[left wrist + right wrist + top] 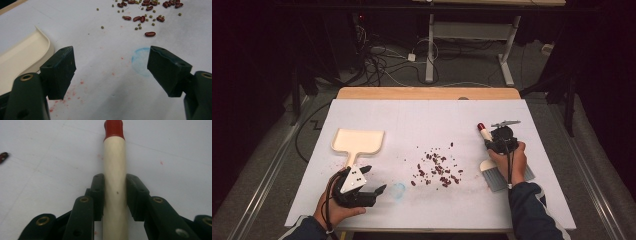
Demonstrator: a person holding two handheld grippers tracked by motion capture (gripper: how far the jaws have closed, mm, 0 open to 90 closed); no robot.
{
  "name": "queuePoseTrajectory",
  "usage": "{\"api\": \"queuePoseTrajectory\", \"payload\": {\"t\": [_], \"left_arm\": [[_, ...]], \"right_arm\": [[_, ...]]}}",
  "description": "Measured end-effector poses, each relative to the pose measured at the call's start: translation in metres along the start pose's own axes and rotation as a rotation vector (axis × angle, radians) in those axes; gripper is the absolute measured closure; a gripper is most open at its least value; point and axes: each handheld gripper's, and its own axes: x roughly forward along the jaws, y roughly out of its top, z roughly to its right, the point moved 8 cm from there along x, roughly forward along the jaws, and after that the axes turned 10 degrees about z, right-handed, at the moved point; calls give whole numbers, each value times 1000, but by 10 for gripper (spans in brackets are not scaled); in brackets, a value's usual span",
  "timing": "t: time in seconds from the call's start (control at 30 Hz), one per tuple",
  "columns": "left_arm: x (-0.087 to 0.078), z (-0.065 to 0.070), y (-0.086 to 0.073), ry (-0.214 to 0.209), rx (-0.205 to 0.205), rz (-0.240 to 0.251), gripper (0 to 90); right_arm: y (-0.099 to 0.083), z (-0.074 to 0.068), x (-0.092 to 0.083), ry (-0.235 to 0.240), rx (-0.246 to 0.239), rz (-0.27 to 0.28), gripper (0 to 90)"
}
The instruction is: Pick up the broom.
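High view, read from left to right, starts with the cream dustpan (358, 141) lying flat on the white table sheet (422, 115), its handle pointing back toward the person. Just below that handle the left gripper (373, 180) hovers with its jaws spread wide and nothing between them; in the left gripper view the dustpan (22, 57) curves in just beside the left-hand jaw, not yet between the two. At mid-table lies the scatter of red beans (438, 167), mixed with small green ones that the left gripper view picks out (140, 25), all loose and well apart from the pan. On the right, the right gripper (497, 141) is clamped on the handle of the brush (493, 175), whose grey bristles rest on the sheet near the person's hand. The right gripper view shows the brush handle (114, 165) as a pale cream round stick with a red cap at its far end, seated straight between the closed jaws. The step in hand looks to be taking hold of the dustpan so the beans can be swept into it. To do it well, the left gripper should probably swing toward the narrow handle and close squarely across it, so the lip can press flat to the sheet. A tilted pan would likely let the small green beans slip under.
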Motion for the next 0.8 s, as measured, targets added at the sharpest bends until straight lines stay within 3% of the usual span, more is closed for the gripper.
{"api": "queuePoseTrajectory", "payload": {"t": [0.2, 0.57, 0.8], "left_arm": [[0, 0, 1, 0, 12, 6, 222], [1, 1, 8, -12, -1, 27, 221], [9, 11, 36, -71, -19, 91, 221]], "right_arm": [[9, 4, -15, 12, 15, 85, 699], [30, 3, -70, 71, -3, 295, 700], [35, 3, -103, 108, -2, 380, 701]]}}
